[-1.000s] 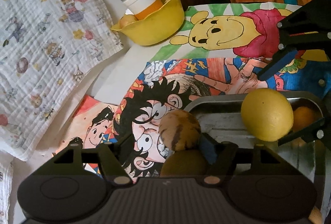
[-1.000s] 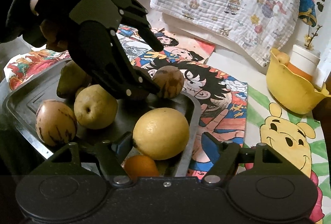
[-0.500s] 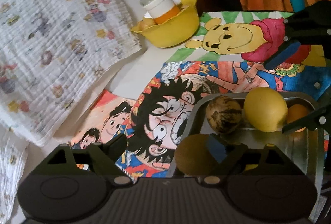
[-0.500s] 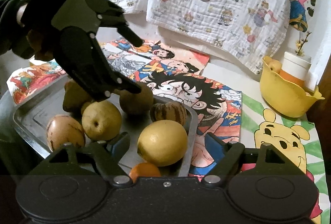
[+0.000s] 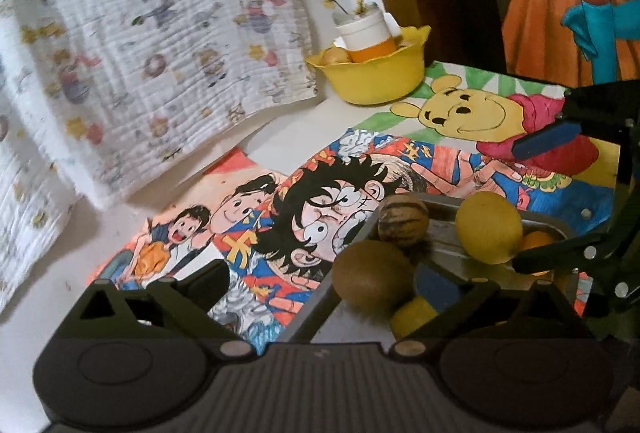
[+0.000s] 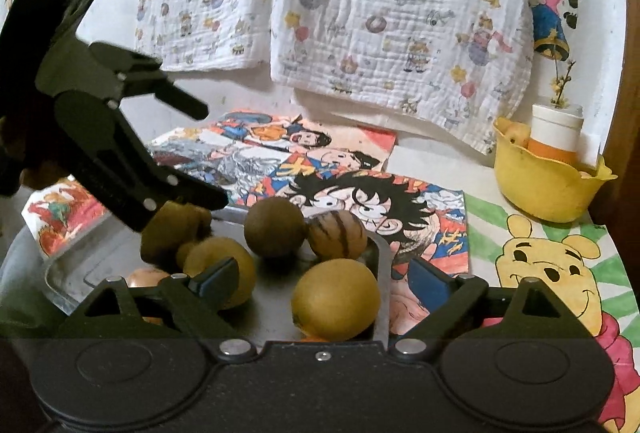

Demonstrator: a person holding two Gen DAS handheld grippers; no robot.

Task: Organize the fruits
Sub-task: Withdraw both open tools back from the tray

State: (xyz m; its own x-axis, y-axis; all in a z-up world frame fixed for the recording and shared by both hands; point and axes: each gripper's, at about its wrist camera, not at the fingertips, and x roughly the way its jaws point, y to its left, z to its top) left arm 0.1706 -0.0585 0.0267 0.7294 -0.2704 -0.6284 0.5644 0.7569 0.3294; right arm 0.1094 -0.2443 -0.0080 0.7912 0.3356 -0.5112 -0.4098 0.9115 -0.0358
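A metal tray (image 6: pixel 382 273) holds several fruits: a brown round fruit (image 6: pixel 275 231), a striped fruit (image 6: pixel 337 236), a yellow lemon (image 6: pixel 335 300), a yellow pear (image 6: pixel 224 271) and an orange (image 5: pixel 536 241). My left gripper (image 5: pixel 320 283) is open and empty above the tray's left edge, next to the brown fruit (image 5: pixel 372 277); it also shows in the right wrist view (image 6: pixel 208 153). My right gripper (image 6: pixel 324 283) is open and empty, with the lemon between its fingers but not touched.
A yellow bowl (image 6: pixel 548 185) with a white-and-orange cup and a small fruit stands at the back right. Cartoon drawings (image 6: pixel 400 201) cover the table. A printed white cloth (image 6: pixel 380 13) hangs on the wall behind.
My left gripper has let go of the striped fruit, which now lies in the tray, and has drawn back and up. The right gripper has pulled back a little.
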